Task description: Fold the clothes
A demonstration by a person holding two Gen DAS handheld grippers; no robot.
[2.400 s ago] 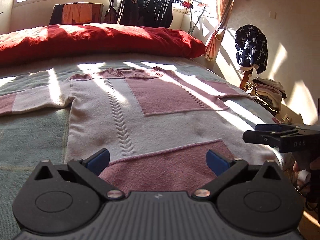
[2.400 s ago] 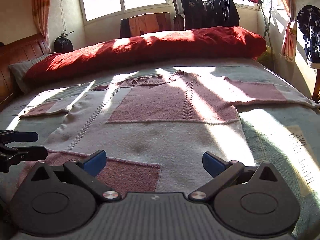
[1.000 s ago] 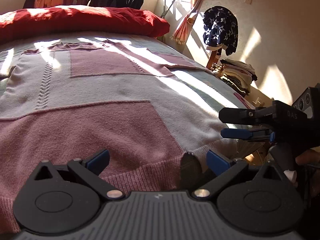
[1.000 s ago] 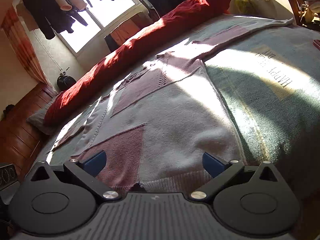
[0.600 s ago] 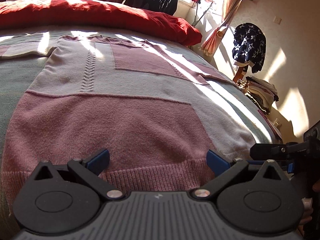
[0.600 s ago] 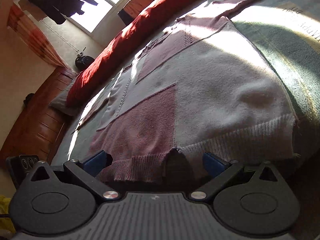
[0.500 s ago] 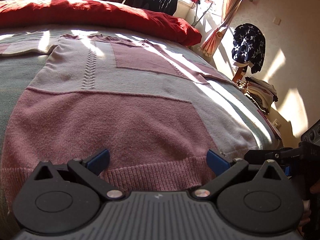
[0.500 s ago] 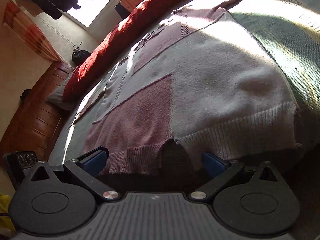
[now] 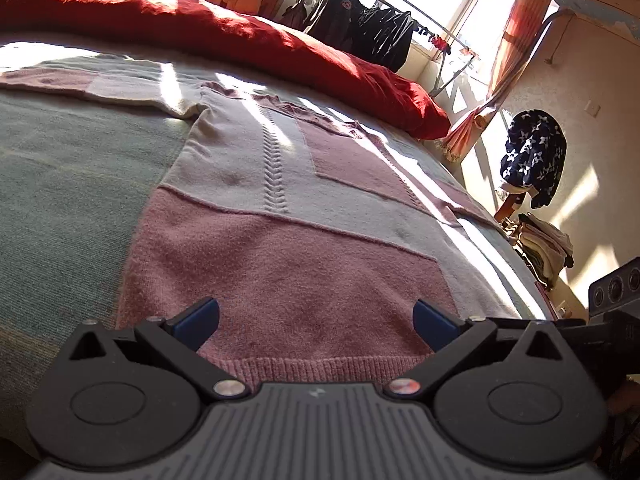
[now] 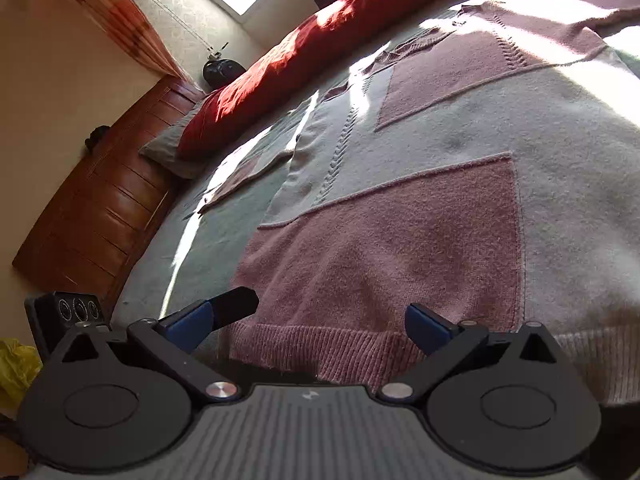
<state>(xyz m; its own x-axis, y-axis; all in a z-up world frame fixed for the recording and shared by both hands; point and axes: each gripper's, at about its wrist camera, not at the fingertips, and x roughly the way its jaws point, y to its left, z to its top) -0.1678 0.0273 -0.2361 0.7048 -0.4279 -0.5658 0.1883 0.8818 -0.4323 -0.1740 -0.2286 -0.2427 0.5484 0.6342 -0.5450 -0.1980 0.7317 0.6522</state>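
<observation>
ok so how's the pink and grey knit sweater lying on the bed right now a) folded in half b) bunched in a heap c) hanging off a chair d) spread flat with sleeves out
d: the pink and grey knit sweater lies spread flat on the grey-green bed cover, one sleeve stretched out sideways, the ribbed hem near both open tools.

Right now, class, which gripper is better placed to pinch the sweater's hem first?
Probably the right gripper: its open fingers already straddle the hem of the sweater. The left gripper, also open, sits over the pink panel, with the hem behind its fingertips.
</observation>
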